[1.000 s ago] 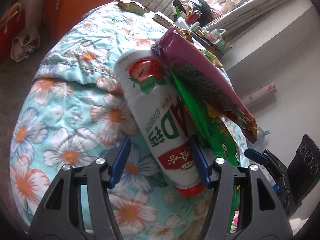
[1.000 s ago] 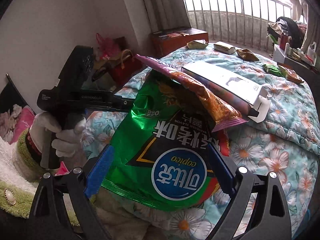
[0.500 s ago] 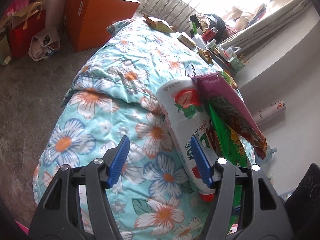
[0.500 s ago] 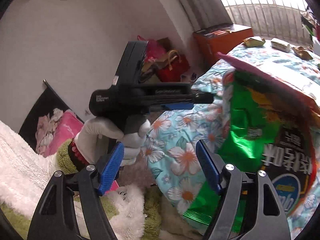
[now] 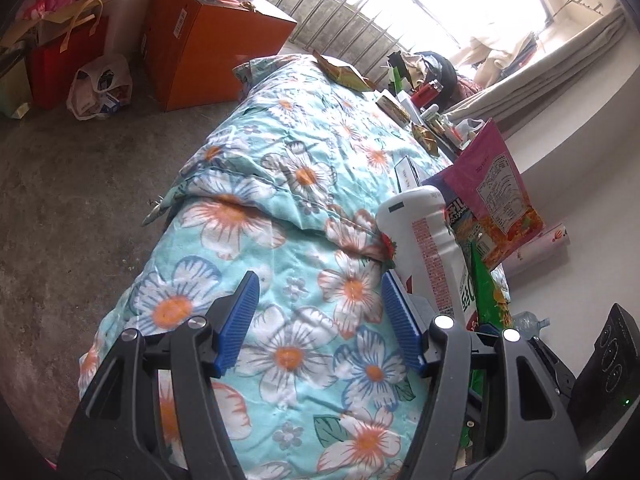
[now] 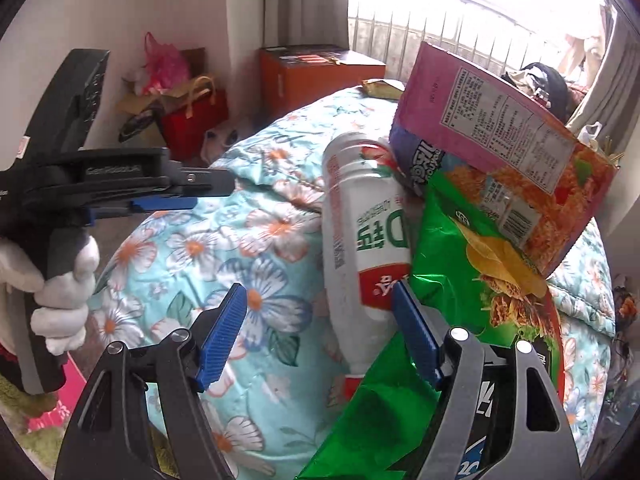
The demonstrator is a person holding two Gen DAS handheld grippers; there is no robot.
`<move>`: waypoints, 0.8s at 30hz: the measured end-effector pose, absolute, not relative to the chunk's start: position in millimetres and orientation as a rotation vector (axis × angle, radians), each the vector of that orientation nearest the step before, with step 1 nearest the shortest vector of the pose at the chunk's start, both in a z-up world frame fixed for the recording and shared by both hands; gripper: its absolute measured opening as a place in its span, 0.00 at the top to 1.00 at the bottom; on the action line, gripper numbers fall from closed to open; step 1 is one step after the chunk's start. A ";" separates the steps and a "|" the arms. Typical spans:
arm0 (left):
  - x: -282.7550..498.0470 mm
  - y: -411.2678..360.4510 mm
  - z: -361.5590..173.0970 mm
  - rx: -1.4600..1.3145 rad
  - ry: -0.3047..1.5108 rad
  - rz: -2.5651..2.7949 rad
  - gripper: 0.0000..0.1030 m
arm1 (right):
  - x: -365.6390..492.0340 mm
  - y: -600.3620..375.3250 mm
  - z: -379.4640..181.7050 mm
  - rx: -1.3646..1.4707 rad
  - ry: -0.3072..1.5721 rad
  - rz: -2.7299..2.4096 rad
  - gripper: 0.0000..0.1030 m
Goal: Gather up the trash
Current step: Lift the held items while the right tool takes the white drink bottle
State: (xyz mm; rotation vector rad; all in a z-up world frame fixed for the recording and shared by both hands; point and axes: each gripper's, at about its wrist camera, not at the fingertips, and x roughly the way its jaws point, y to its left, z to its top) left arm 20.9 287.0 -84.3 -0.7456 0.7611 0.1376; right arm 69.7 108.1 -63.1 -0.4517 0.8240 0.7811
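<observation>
A white strawberry-drink bottle lies cap-down on the flowered quilt. A green chip bag and a pink snack bag lean beside and over it. My left gripper is open over bare quilt, and the bottle sits just outside its right finger. In the right wrist view the bottle, green bag and pink bag crowd my right gripper, which is open. The bottle's neck reaches in beside its right finger, but the pads press nothing. A gloved hand holds the left gripper at the left.
An orange box, a red bag and a white plastic bag stand on the floor left of the bed. Several wrappers lie at the bed's far end. A cluttered shelf runs along the right side.
My left gripper slid left, and the bottle went from between its fingers to outside the right one. The right gripper came off the green bag, swung left and back, and its jaws narrowed.
</observation>
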 end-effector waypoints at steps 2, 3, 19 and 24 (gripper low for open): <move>20.8 289.4 -85.5 -0.748 0.760 0.136 0.42 | 76.6 110.3 -62.7 -0.461 0.822 0.762 0.29; 21.1 289.9 -86.6 -0.750 0.762 0.135 0.42 | 80.1 111.4 -62.6 -0.465 0.822 0.755 0.29; 16.3 292.4 -83.9 -0.749 0.757 0.172 0.42 | 170.9 127.4 -71.4 -0.159 1.078 0.880 0.40; 13.4 289.5 -74.9 -0.734 0.748 0.178 0.42 | 192.9 97.9 -71.3 0.236 1.148 1.052 0.40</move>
